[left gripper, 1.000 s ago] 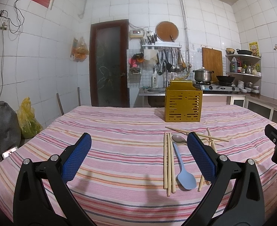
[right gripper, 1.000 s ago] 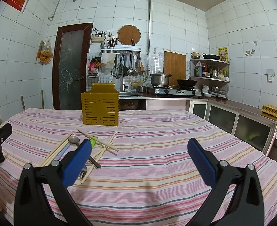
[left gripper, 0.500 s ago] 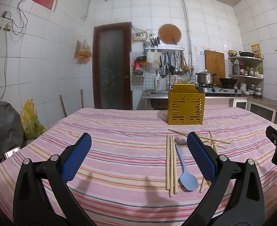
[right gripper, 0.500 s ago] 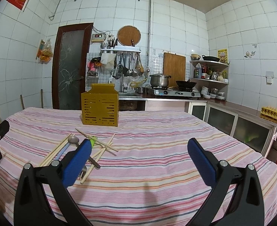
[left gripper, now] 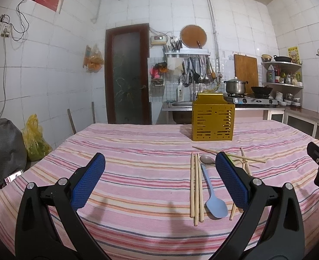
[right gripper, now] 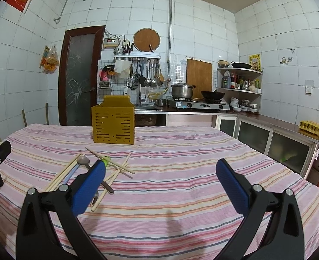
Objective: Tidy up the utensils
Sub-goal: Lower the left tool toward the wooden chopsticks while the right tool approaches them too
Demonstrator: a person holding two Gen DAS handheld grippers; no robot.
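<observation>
Both grippers, left (left gripper: 159,179) and right (right gripper: 160,181), hovered with fingers spread, empty; chopsticks (left gripper: 196,186) and spoon (left gripper: 213,197) lay loose on the worktop (left gripper: 127,173); yellow holder (left gripper: 212,120) apparently unfilled; sorting not begun.

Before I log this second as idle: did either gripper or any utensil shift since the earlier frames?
Only the left gripper drifted slightly: the yellow holder slid rightward and lower in its view. Both grippers stayed open and empty; the right gripper barely moved. The chopsticks and blue spoon lay untouched.
</observation>
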